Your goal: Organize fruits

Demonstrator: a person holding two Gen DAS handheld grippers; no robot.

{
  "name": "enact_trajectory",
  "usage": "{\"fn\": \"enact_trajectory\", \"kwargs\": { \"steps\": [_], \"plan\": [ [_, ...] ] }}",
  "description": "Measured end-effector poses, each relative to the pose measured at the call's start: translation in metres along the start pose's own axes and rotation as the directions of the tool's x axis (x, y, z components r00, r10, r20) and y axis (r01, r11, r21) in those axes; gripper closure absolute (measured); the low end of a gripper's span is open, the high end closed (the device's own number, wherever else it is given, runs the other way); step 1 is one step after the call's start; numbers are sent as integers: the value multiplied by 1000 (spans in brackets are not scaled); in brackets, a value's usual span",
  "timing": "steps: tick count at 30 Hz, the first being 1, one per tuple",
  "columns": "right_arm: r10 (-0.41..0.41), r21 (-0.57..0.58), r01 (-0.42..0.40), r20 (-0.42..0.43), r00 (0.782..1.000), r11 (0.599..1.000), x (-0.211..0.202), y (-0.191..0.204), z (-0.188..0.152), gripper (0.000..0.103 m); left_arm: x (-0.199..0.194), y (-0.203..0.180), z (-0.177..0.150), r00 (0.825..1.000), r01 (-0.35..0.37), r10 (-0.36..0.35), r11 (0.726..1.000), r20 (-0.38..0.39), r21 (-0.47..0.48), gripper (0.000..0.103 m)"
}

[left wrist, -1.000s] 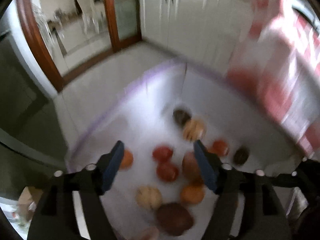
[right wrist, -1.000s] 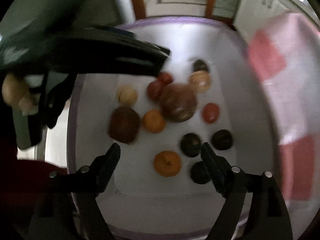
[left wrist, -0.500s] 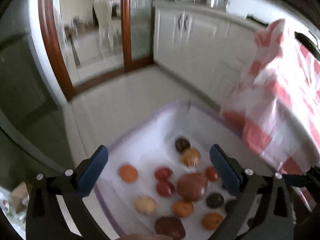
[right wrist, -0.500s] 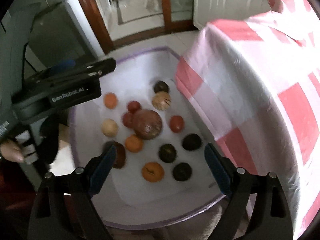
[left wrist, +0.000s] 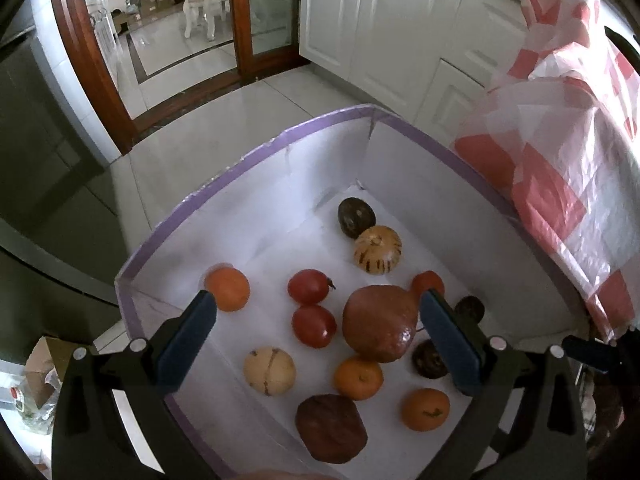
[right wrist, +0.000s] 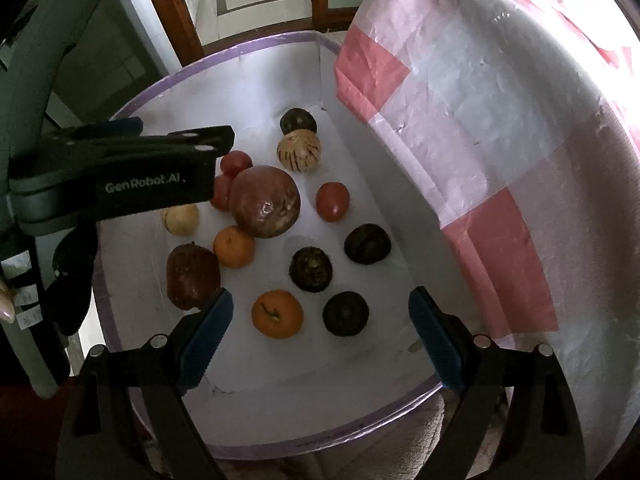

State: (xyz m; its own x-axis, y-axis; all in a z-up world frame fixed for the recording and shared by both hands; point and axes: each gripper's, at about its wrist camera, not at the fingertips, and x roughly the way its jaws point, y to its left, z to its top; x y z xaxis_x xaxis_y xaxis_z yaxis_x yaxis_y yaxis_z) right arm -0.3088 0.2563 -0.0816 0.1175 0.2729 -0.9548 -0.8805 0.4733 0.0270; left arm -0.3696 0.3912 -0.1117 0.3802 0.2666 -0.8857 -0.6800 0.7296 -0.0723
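Note:
A white box with a purple rim (left wrist: pixel 248 156) (right wrist: pixel 168 80) holds several fruits. A large brown-red round fruit (left wrist: pixel 378 328) (right wrist: pixel 265 201) lies in the middle, with red tomatoes (left wrist: pixel 309 286) (right wrist: pixel 332 201), oranges (left wrist: pixel 227 289) (right wrist: pixel 277 313), pale striped melons (left wrist: pixel 377 249) (right wrist: pixel 299 150), dark round fruits (left wrist: pixel 356 217) (right wrist: pixel 345 313) and a dark red fruit (left wrist: pixel 331 428) (right wrist: pixel 192 276) around it. My left gripper (left wrist: pixel 316 336) hangs open above the fruits, nothing between its pads. My right gripper (right wrist: pixel 318 330) is open too, above the near orange and a dark fruit. The left gripper's body (right wrist: pixel 120 176) shows in the right wrist view.
A red-and-white checked plastic sheet (left wrist: pixel 568 152) (right wrist: pixel 492 140) drapes over the box's right side. White cabinets (left wrist: pixel 384 28) and a wood-framed glass door (left wrist: pixel 256 12) stand behind on a tiled floor. A dark appliance (left wrist: pixel 36 160) stands to the left.
Both views went from blurred to sharp as the hands settled. The left jaws spread wider. The checked sheet swung across the right wrist view and now covers its right side.

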Motion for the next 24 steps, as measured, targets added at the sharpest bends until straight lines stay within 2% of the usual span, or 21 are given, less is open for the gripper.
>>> {"fn": "enact_trajectory", "kwargs": {
  "steps": [24],
  "plan": [
    [3, 1, -3, -36, 999, 1000, 9, 0, -1, 16, 7, -9, -2, 999, 22, -21, 999, -26, 29, 2]
  ]
}}
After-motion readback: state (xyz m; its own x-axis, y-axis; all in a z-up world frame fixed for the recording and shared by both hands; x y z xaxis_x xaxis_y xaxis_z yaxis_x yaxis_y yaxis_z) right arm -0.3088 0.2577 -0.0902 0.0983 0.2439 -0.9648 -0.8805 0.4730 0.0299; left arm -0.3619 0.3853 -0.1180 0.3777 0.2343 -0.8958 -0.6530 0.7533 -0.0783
